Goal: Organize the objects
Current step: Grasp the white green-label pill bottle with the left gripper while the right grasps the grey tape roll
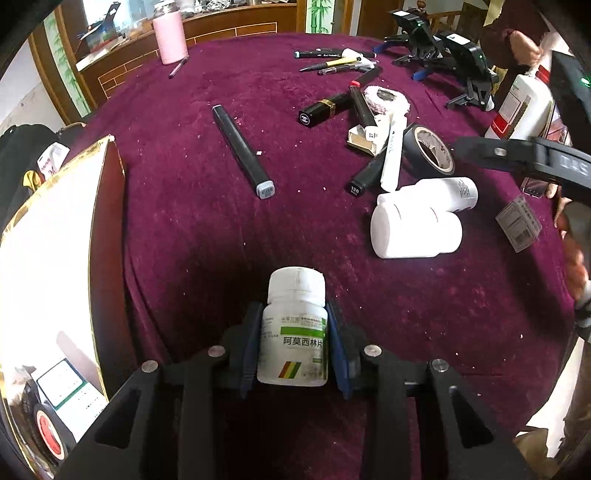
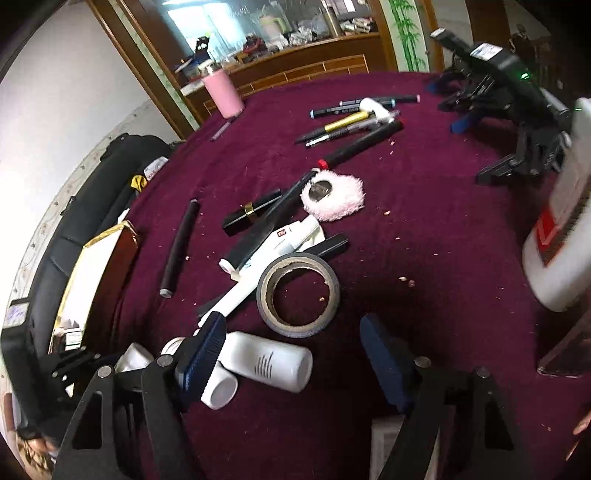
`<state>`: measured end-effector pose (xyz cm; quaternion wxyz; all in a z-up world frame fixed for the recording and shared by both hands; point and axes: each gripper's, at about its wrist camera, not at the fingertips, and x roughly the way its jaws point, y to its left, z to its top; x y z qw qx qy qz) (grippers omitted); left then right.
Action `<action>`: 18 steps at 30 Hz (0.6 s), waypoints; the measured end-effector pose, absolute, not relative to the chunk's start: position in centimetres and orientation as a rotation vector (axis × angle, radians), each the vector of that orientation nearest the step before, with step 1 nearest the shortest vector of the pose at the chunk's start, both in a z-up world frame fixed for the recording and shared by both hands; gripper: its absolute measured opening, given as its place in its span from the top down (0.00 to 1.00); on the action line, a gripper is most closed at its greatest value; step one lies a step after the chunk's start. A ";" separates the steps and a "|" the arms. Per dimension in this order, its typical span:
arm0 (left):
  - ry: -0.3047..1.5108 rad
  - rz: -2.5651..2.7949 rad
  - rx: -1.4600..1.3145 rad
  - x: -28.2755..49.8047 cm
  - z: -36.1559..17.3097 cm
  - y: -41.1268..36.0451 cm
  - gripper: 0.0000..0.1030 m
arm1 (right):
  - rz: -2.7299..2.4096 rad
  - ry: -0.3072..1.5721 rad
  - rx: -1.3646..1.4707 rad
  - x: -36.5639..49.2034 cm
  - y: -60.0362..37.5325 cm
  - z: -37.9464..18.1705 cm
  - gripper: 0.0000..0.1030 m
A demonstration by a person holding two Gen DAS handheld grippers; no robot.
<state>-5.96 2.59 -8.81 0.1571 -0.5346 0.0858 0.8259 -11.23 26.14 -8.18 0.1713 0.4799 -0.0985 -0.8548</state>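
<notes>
1. From the left wrist we look steeply down along the left gripper (image 1: 295,343), close above the purple tablecloth (image 1: 177,229), facing the far cabinet.
2. From the right wrist we look down less steeply along the right gripper (image 2: 291,354), near the clutter.
3. Both views share the tape roll (image 1: 430,147) (image 2: 297,293), the white bottles (image 1: 415,230) (image 2: 266,360) and the pink flask (image 1: 170,31) (image 2: 223,92).

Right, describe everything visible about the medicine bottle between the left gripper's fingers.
The medicine bottle is small, white and plastic-looking, with a ribbed white screw cap, closed. Its label carries a green band, black Chinese characters and slanted red, yellow and green stripes. It sits between the blue pads of the left gripper, which press its sides, cap pointing away from the camera. Beyond it lies the purple tablecloth; whether the bottle rests on it is unclear.
</notes>
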 end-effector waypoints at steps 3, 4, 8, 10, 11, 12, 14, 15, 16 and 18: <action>0.226 2.364 -1.536 -6.1 -8.9 2.6 0.68 | -2.427 -0.245 1.383 -12.2 25.1 -8.9 0.23; 0.223 2.365 -1.538 -6.2 -8.9 2.7 0.68 | -2.423 -0.227 1.394 -12.5 24.7 -9.1 0.22; 0.233 2.366 -1.538 -6.2 -9.0 2.8 0.68 | -2.452 -0.120 1.445 -13.6 23.6 -10.3 0.21; 0.232 2.367 -1.539 -6.2 -9.0 2.8 0.68 | -2.457 -0.079 1.447 -13.8 23.2 -10.8 0.19; 0.231 2.368 -1.538 -6.2 -9.0 2.8 0.68 | -2.465 -0.051 1.443 -13.7 22.9 -10.8 0.18; 0.231 2.368 -1.538 -6.2 -9.0 2.8 0.68 | -2.470 -0.024 1.442 -13.7 22.6 -10.9 0.19; 0.227 2.370 -1.538 -6.2 -9.1 2.8 0.68 | -2.498 0.023 1.431 -13.6 22.4 -10.9 0.39; 0.224 2.372 -1.537 -6.2 -9.1 2.7 0.68 | -2.522 0.055 1.425 -13.5 22.4 -10.9 0.39; 0.219 2.374 -1.535 -6.2 -9.1 2.7 0.68 | -2.522 0.049 1.422 -13.5 22.7 -10.9 0.39; 0.210 2.377 -1.532 -6.2 -9.1 2.7 0.68 | -2.520 0.023 1.415 -13.5 22.9 -10.8 0.39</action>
